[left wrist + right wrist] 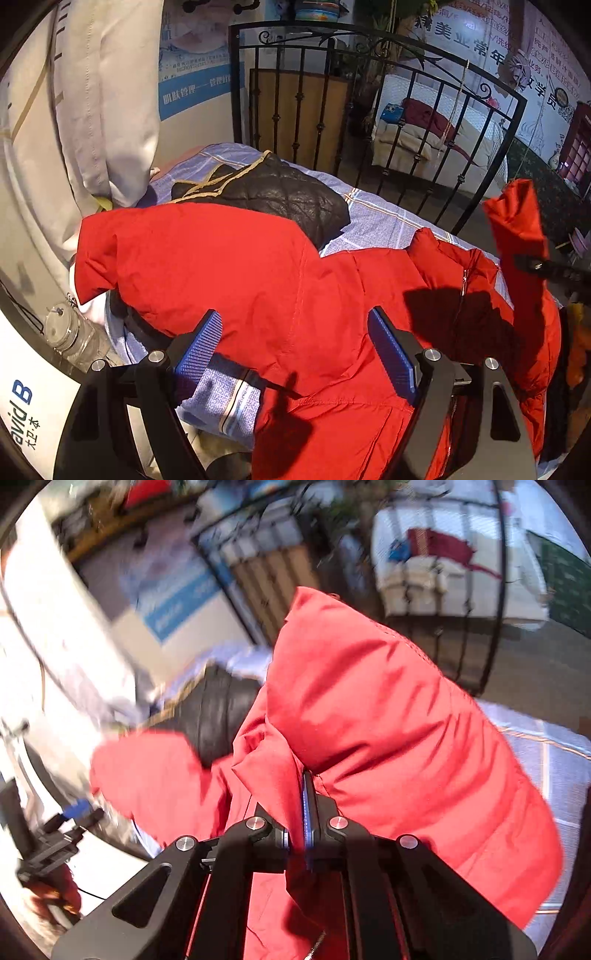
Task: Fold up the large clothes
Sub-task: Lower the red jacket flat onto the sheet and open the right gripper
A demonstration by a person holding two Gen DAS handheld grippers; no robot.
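Note:
A large red padded jacket (pixel 258 266) lies spread on a bed with a blue checked sheet (pixel 373 218). My left gripper (pixel 295 343) is open, its blue pads (pixel 201 347) just above the jacket's near hem, holding nothing. My right gripper (pixel 304 812) is shut on a fold of the red jacket (pixel 388 720) and holds that part lifted off the bed; the raised sleeve also shows at the right of the left wrist view (pixel 521 218). The right wrist view is blurred by motion.
A black quilted jacket (pixel 280 192) lies on the bed behind the red one. A black iron bed frame (pixel 369 110) stands at the far end. A clear plastic bottle (pixel 70 336) sits at the left. A white pillow (pixel 107 99) leans at the left.

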